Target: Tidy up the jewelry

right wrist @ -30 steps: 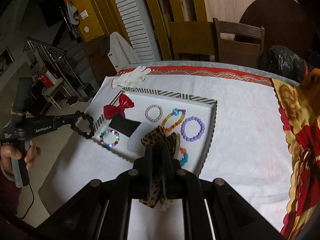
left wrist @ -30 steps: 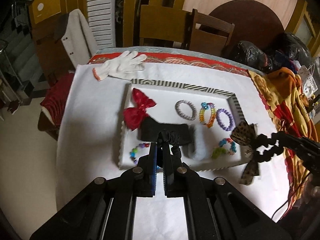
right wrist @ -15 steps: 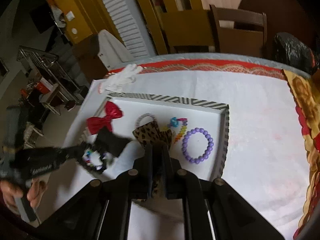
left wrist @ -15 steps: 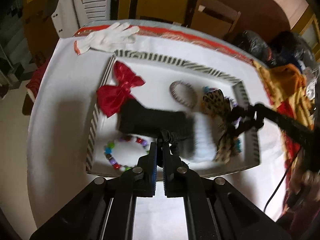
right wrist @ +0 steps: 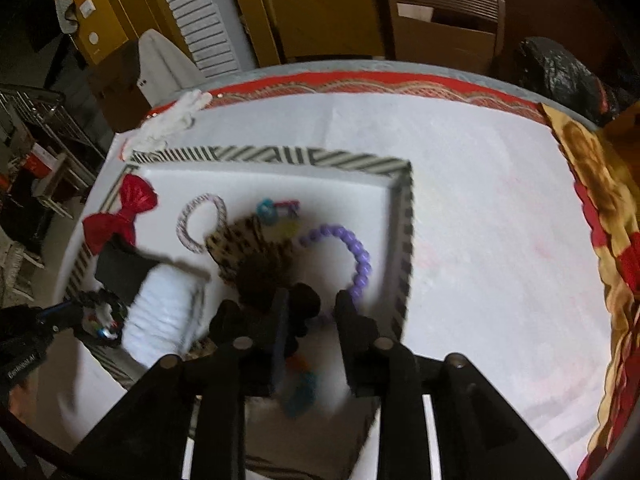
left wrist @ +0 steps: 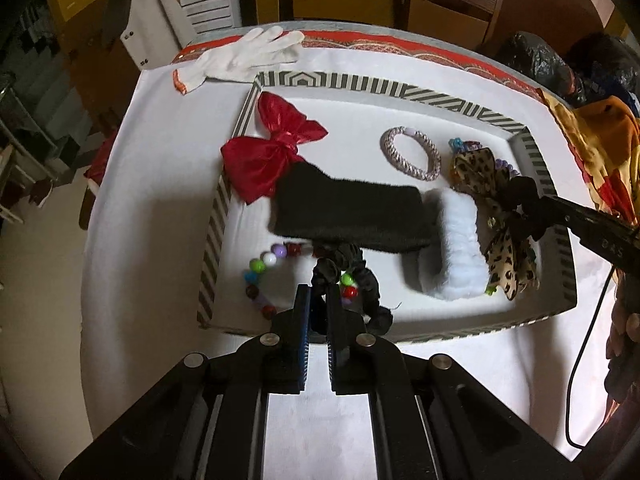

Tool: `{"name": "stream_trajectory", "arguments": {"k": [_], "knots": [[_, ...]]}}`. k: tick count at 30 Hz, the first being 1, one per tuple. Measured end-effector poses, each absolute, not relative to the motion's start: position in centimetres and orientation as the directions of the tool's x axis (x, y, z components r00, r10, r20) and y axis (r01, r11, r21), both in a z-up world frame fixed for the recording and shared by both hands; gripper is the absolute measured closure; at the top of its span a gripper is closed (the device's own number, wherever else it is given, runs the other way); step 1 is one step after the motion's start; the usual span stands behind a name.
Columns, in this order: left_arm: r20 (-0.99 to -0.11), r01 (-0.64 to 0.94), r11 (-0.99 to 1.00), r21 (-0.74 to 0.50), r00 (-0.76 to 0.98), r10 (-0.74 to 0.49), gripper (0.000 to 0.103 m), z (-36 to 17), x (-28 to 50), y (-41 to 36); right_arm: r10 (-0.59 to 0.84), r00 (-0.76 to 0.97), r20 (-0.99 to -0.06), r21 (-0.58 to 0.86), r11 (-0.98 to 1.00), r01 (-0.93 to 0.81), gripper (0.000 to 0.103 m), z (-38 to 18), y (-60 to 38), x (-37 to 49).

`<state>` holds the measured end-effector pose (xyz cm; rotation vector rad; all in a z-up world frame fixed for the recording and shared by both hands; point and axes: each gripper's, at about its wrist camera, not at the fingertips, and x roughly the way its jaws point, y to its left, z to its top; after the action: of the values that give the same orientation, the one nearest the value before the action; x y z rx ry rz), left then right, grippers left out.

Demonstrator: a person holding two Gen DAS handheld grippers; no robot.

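Note:
A striped-rim white tray holds jewelry on the white table. My left gripper is shut on a black scrunchie just above the tray's near left, over a multicolour bead bracelet. My right gripper is open over the tray's near right; the leopard bow with its black scrunchie lies between and ahead of its fingers. A red bow, black band, white fluffy band, woven bracelet and purple bead bracelet lie in the tray.
A white glove lies at the table's far left corner. A patterned cloth covers the right edge. Wooden chairs stand behind the table. The right part of the white table is bare.
Both grippers have moved down closer to the tray. My right gripper has opened and the leopard bow now lies in the tray. My left gripper stays shut on the black scrunchie.

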<state>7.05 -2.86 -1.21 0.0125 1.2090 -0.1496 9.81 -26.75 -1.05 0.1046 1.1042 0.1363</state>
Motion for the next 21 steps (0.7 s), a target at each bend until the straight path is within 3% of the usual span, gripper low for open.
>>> {"name": "stream_trajectory", "arguments": {"k": [3, 11, 21], "knots": [[-0.932, 0.118, 0.990, -0.073, 0.345, -0.109, 0.099, -1.1, 6.6, -2.7, 0.163, 0.446, -0.880, 0.159, 0.986, -0.046, 0.061, -0.8, -27.3, 8.6], [-0.924, 0.105, 0.991, -0.085, 0.364, -0.118, 0.099, 0.0, 5.4, -2.6, 0.199, 0.519, -0.831, 0.225, 0.974, -0.012, 0.047, 2.2, -27.7, 4.8], [-0.894, 0.105, 0.991, -0.086, 0.430, -0.124, 0.099, 2.6, 3.7, -3.3, 0.199, 0.592, -0.781, 0.251, 0.968, 0.006, 0.040, 4.6, -25.6, 0.6]]}}
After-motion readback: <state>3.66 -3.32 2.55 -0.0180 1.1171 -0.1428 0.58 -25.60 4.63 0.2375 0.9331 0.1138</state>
